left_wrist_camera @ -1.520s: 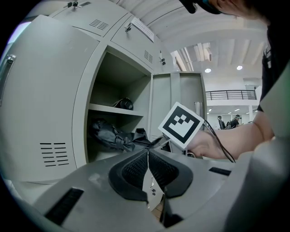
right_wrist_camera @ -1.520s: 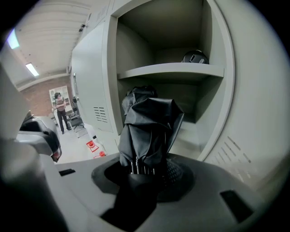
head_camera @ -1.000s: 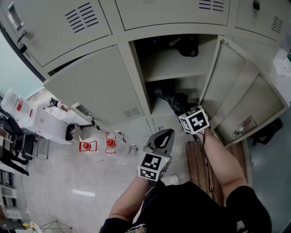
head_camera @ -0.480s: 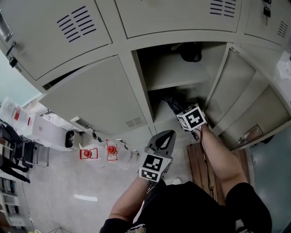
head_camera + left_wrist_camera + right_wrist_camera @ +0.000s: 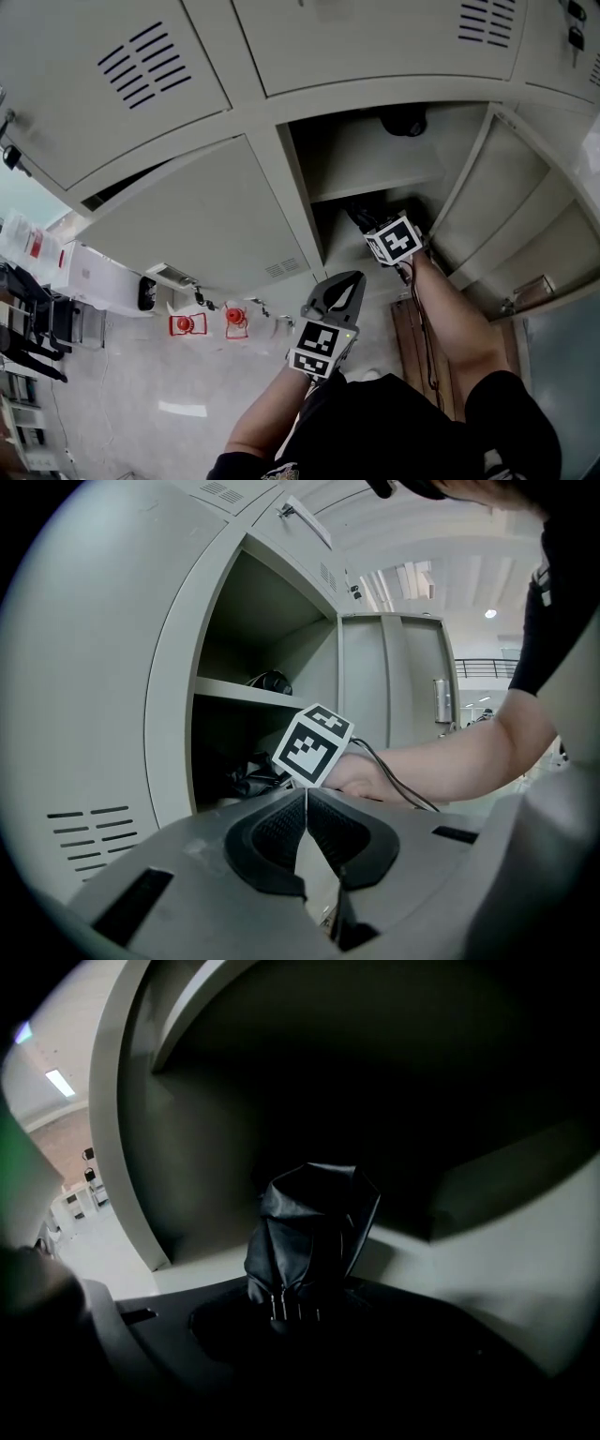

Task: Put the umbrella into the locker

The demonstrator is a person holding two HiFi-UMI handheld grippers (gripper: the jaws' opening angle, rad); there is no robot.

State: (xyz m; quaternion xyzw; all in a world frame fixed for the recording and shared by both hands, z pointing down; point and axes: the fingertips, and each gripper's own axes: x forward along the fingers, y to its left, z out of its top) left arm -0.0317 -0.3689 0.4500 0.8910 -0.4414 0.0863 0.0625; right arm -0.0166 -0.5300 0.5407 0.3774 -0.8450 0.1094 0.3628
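Observation:
The black folded umbrella (image 5: 309,1232) sticks out from between the jaws of my right gripper (image 5: 295,1312), which is shut on it. The umbrella points into the dark lower compartment of the open locker (image 5: 328,211). In the head view the right gripper (image 5: 375,225) reaches into that opening, its marker cube at the doorway, and the umbrella (image 5: 361,217) shows as a dark bundle just inside. My left gripper (image 5: 349,281) hangs in front of the locker's lower edge, shut and empty. In the left gripper view its jaws (image 5: 305,799) meet, with the umbrella (image 5: 246,780) beyond them.
A shelf (image 5: 375,159) splits the locker, and a dark object (image 5: 403,120) lies on it. The locker's door (image 5: 487,211) stands open at the right. A wooden bench (image 5: 412,342) is below, and two red items (image 5: 187,324) sit on the floor at the left.
My right gripper has carried the umbrella further into the lower compartment. The left gripper has drifted slightly closer to the locker, still shut.

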